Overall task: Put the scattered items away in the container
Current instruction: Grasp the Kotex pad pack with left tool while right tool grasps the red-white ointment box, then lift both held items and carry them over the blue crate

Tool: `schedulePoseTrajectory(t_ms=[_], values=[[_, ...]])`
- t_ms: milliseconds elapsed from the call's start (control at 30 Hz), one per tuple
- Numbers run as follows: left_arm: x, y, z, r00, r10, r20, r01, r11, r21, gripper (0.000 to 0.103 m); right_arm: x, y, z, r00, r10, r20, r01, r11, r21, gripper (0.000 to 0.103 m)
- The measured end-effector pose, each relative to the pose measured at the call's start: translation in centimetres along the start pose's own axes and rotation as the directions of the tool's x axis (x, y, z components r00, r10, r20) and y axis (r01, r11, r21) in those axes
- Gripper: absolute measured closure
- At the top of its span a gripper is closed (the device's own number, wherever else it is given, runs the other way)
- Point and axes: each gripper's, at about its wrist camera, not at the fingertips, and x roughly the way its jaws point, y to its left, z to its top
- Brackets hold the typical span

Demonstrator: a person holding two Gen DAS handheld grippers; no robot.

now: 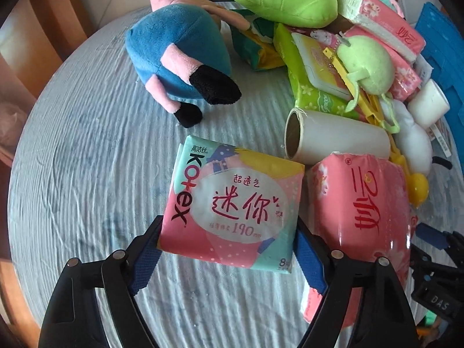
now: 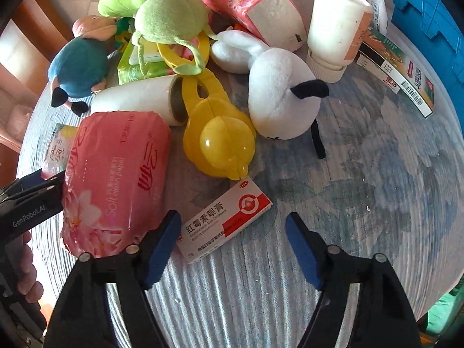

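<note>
Both grippers down over the cluttered counter [image 1: 87, 150].

My left gripper [image 1: 229, 232] has its jaws pressed on the Kotex pack [image 1: 235, 203], both pads against its sides. My right gripper [image 2: 233, 232] stands open, the ointment box [image 2: 226, 220] touching only its left pad. The blue container [image 2: 429, 8] sits at two o'clock in the right view.

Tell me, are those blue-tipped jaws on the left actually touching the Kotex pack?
Touching. In the left wrist view, both blue pads of the left gripper press against opposite edges of the Kotex pack, with no gap showing.
</note>
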Motion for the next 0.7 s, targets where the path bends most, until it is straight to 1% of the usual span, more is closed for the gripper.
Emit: schedulePoseTrajectory(t_ms=[100,167,233,333,400,467,500,533,567,600,700], values=[[-0.5,-0.5,-1.0,1.000,0.001,-0.004,-0.001,1.000,0.013,0.020,-0.1,-0.4,-0.3,1.000,-0.024,-0.013,0.024,1.000,0.012,0.043],[-0.8,-0.4,-1.9,1.000,-0.006,-0.017,0.006,1.000,-0.007,0.020,0.4,-1.1,-0.9,0.997,-0.062,-0.049,0.063,0.998,0.012,0.043],[-1.2,-0.3,-2.8,1.000,-0.011,-0.019,0.010,1.000,-0.027,0.020,0.2,-1.6,-1.4,0.995,-0.082,-0.055,0.083,0.997,0.004,0.043],[-1.4,-0.7,-3.2,1.000,0.012,-0.001,-0.012,1.000,-0.011,0.020,-0.2,-2.1,-1.7,0.996,-0.072,-0.051,0.073,0.997,0.019,0.043],[-1.5,-0.7,-3.3,1.000,0.011,0.002,-0.011,1.000,-0.009,0.019,-0.4,-2.1,-1.8,0.997,-0.065,-0.042,0.066,0.997,0.027,0.043],[-1.6,-0.5,-3.5,1.000,0.001,0.007,-0.001,1.000,-0.017,0.021,-0.5,-1.7,-1.9,0.996,-0.084,-0.029,0.084,0.996,0.012,0.043],[-1.8,-0.4,-3.7,1.000,-0.003,0.010,0.003,1.000,-0.020,0.021,-0.5,-1.4,-2.1,0.994,-0.106,-0.023,0.106,0.994,-0.006,0.047],[-1.9,-0.4,-3.8,1.000,-0.003,0.012,0.004,1.000,-0.023,0.022,-0.7,-1.1,-2.2,0.993,-0.118,-0.011,0.118,0.993,-0.022,0.064],[-2.1,-0.4,-4.0,1.000,-0.002,0.013,0.003,1.000,-0.024,0.022,-0.9,-1.0,-2.3,0.992,-0.123,-0.004,0.122,0.992,-0.028,0.075],[-2.5,-0.3,-4.1,1.000,-0.002,0.016,0.002,1.000,-0.026,0.022,-1.1,-0.9,-2.3,0.993,-0.119,-0.003,0.119,0.993,-0.027,0.078],[-4.2,-0.3,-3.9,0.998,0.013,0.056,-0.012,1.000,-0.023,0.022,-2.2,-1.0,-2.5,0.995,-0.102,0.013,0.102,0.994,-0.024,0.078]])
